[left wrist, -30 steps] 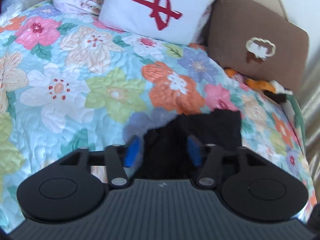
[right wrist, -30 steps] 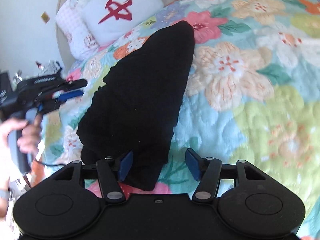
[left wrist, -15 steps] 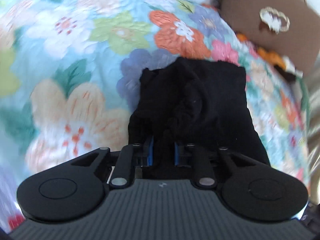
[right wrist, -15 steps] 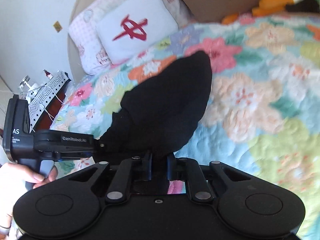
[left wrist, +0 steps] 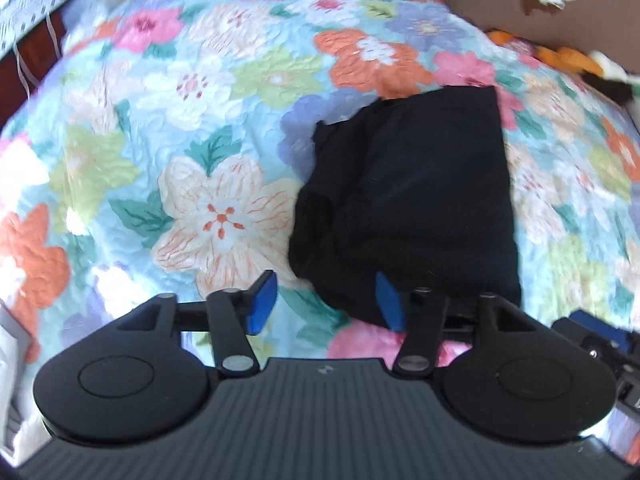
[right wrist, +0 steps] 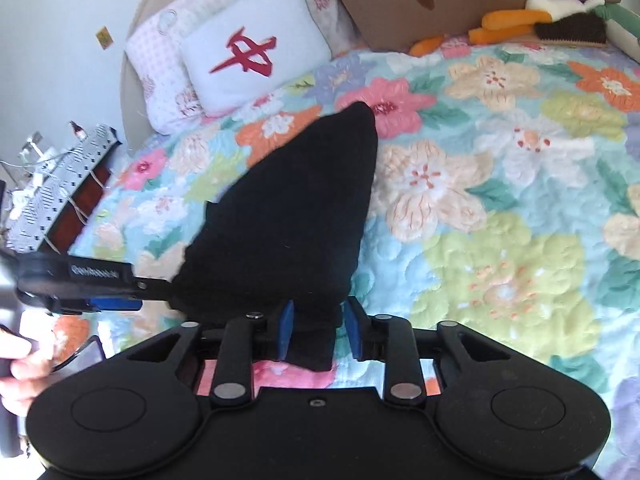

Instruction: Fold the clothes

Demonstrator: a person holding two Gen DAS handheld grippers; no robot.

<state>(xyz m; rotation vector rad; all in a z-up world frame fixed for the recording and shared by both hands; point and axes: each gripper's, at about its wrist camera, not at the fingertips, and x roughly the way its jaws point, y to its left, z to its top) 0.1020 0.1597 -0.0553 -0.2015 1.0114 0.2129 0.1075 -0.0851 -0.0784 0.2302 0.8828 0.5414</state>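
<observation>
A black garment lies folded in a thick pile on the floral quilt. My left gripper is open just in front of its near left corner, the right finger against the cloth. In the right wrist view the garment runs away from me. My right gripper is partly open with the cloth's near edge lying between its blue pads, which do not press on it. The left gripper also shows in the right wrist view, at the garment's left edge.
A white pillow with a red mark and a pink checked pillow lie at the bed's head. A brown cushion and orange plush toys are at the far side. A bedside stand with a patterned cloth is left.
Both grippers were shut on the garment's near edge half a second ago. Now both have opened and let it go, and the garment rests on the quilt. The left gripper has drawn back.
</observation>
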